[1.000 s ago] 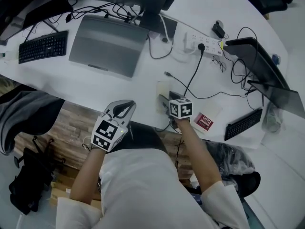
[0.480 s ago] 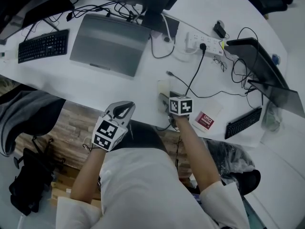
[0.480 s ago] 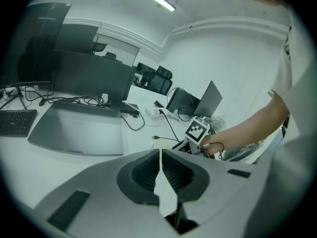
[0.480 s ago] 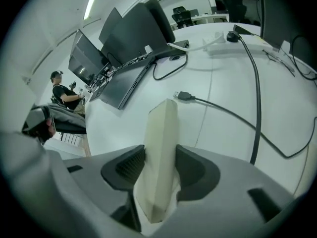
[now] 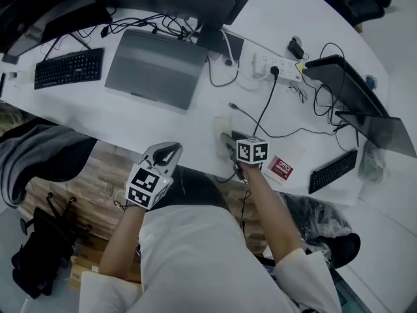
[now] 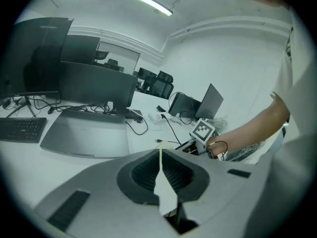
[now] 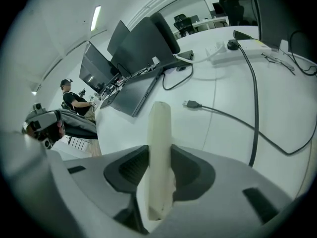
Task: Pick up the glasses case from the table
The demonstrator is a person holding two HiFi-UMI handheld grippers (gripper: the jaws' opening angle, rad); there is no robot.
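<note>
The glasses case (image 7: 160, 128) is a pale cream, slim case. It stands on edge between the pads of my right gripper (image 7: 159, 157), whose jaws have just been closing and now press on both its sides. In the head view the case (image 5: 223, 129) shows just beyond the right gripper (image 5: 229, 143), near the white table's front edge (image 5: 195, 158). My left gripper (image 5: 167, 155) hangs off the table over the wooden floor. Its pads meet with nothing between them (image 6: 159, 155).
A closed grey laptop (image 5: 155, 67) and a black keyboard (image 5: 68, 67) lie at the left. A black cable (image 5: 264, 113) runs from the power strip (image 5: 277, 64) past the case. A red-and-white card (image 5: 281, 167) and a small keyboard (image 5: 333, 169) lie at the right.
The left gripper has drifted slightly toward the table edge. The right gripper stays in place at the case. The head view has shifted a little.
</note>
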